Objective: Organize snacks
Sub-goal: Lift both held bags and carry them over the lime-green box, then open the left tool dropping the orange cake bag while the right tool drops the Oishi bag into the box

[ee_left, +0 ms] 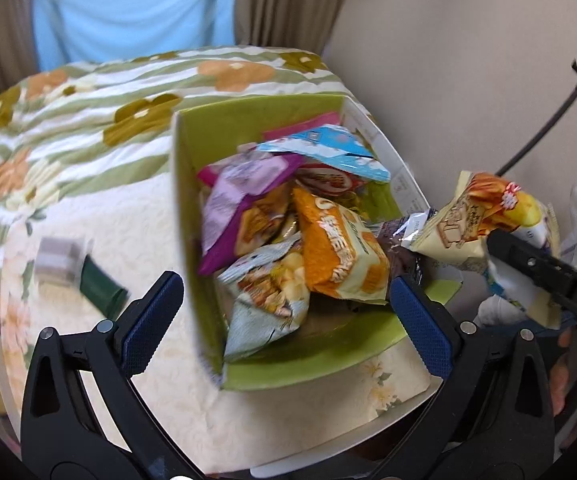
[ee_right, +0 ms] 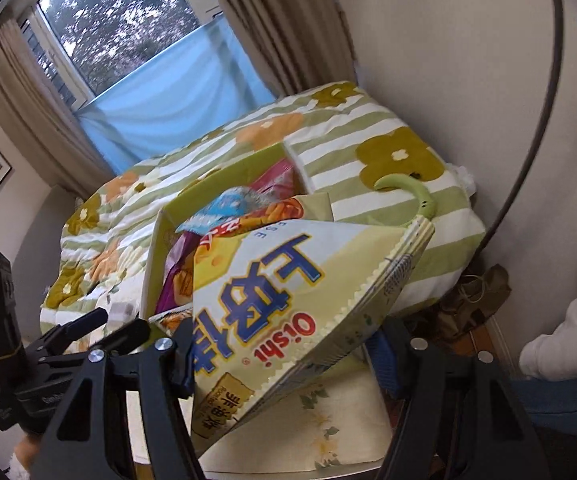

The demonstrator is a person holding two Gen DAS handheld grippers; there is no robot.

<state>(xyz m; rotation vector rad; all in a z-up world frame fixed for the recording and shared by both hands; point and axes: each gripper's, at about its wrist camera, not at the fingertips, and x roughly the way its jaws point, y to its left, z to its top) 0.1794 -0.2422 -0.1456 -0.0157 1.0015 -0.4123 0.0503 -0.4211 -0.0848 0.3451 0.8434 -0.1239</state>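
Observation:
A green cardboard box (ee_left: 208,128) stands on the table, full of snack packets: an orange one (ee_left: 340,248), a pale blue one (ee_left: 328,148), a purple one (ee_left: 240,196) and others. My left gripper (ee_left: 284,316) is open and empty just in front of the box. My right gripper (ee_right: 284,344) is shut on a cream Oishi snack bag (ee_right: 288,280) and holds it in the air by the box's right side; the bag also shows in the left wrist view (ee_left: 476,216). The box shows behind the bag in the right wrist view (ee_right: 160,232).
The table has a cream floral cloth (ee_left: 152,220). A dark green packet (ee_left: 102,288) and a small grey box (ee_left: 56,260) lie left of the box. A bed with a striped flower quilt (ee_left: 88,108) is behind. A wall (ee_left: 448,60) is at the right.

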